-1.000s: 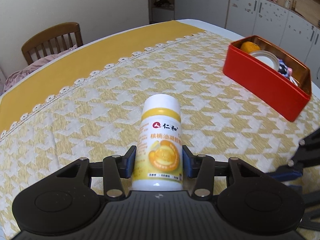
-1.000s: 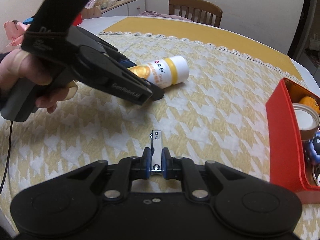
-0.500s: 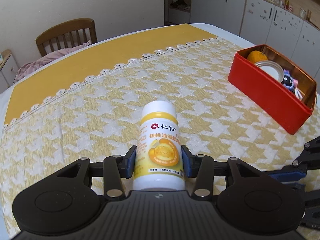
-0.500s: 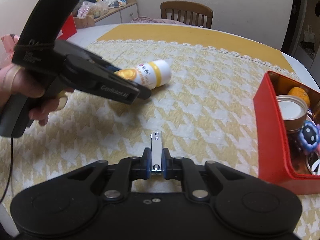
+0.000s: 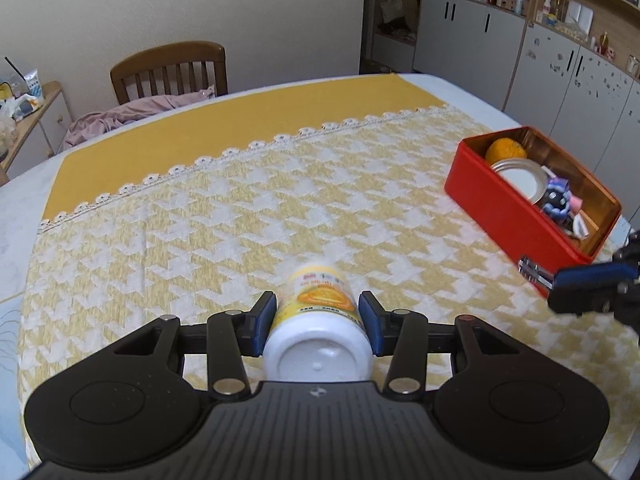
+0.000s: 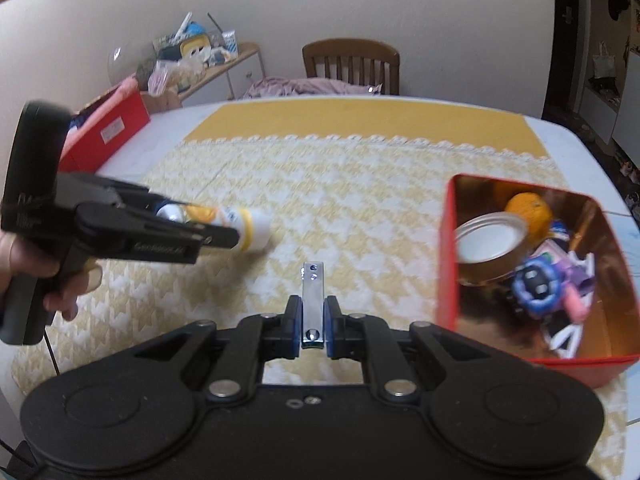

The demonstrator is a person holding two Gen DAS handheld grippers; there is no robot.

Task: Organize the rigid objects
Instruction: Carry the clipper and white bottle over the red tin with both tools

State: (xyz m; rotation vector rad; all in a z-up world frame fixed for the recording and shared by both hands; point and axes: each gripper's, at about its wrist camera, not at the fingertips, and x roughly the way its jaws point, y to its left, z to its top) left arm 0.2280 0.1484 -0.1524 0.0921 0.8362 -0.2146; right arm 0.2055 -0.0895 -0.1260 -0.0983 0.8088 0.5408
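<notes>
**Both grippers loaded, red tin waiting to the right**

The oval table [image 5: 24,208], the largest thing here, wears a woven yellow-and-white houndstooth cloth [image 5: 248,232] with a scalloped lace edge; its soft weave probably keeps hard items from sliding. On its right side sits the open rectangular red metal tin [image 5: 492,204], shiny copper inside, already holding an orange fruit, a round white lid and a blue toy, so it looks like the collecting place.

The left gripper [image 5: 318,322] pinches a smooth white plastic bottle with a yellow label [image 5: 320,320] across its round body, lifted clear of the cloth with its base toward the camera, apparently for carrying.

The right gripper [image 6: 313,322] is pressed tight on a slim, flat silver metal nail clipper [image 6: 313,292], which juts forward, just left of the tin's near wall.
</notes>
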